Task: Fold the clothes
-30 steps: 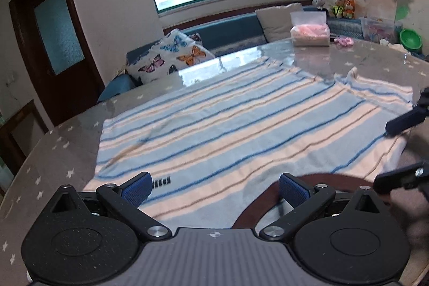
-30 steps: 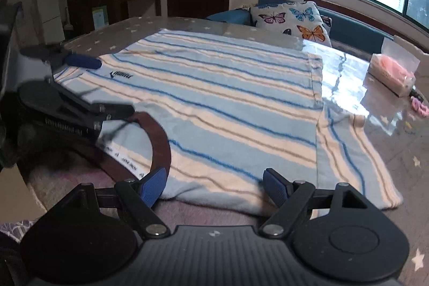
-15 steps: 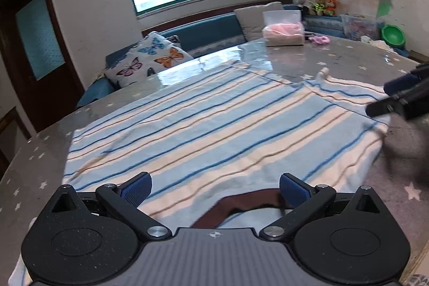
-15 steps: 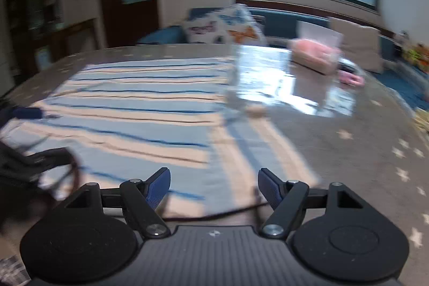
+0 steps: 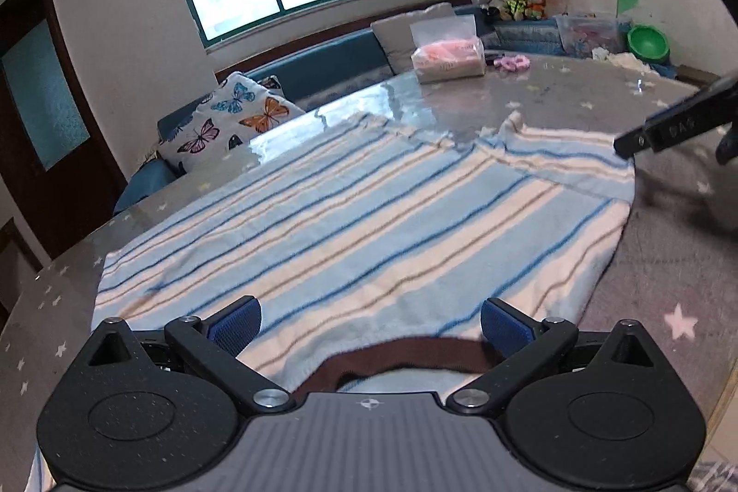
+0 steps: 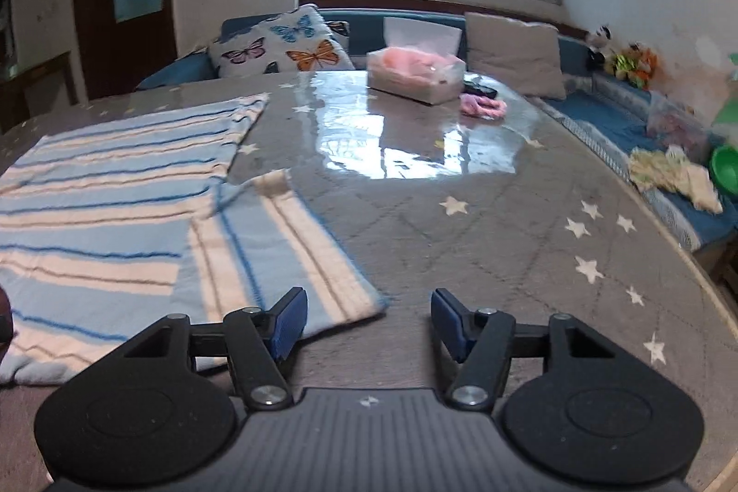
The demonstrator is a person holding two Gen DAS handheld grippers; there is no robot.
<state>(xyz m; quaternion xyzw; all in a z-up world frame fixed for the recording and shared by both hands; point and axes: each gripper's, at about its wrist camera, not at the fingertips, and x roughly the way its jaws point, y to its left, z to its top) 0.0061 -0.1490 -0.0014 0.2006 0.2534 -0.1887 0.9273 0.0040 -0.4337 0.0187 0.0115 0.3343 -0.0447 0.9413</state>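
A light blue shirt with white, tan and blue stripes (image 5: pixel 350 224) lies flat on the grey star-patterned table (image 5: pixel 669 261). Its brown collar (image 5: pixel 406 358) sits between the fingers of my left gripper (image 5: pixel 369 321), which is open and empty just above it. In the right wrist view the shirt (image 6: pixel 92 215) fills the left side, with one short sleeve (image 6: pixel 276 252) spread out. My right gripper (image 6: pixel 369 321) is open and empty over the sleeve's hem, its left fingertip (image 6: pixel 288 321) above the cloth. The right gripper also shows at the right edge of the left wrist view (image 5: pixel 669 127).
A tissue box (image 6: pixel 415 74) and a pink hair tie (image 6: pixel 482 107) sit at the table's far side. A blue sofa with a butterfly cushion (image 6: pixel 281 47) runs behind the table. Toys and a green bowl (image 5: pixel 648 42) are at the right.
My right gripper has swung right, from the collar side to the sleeve's hem. My left gripper has shifted right to sit over the collar.
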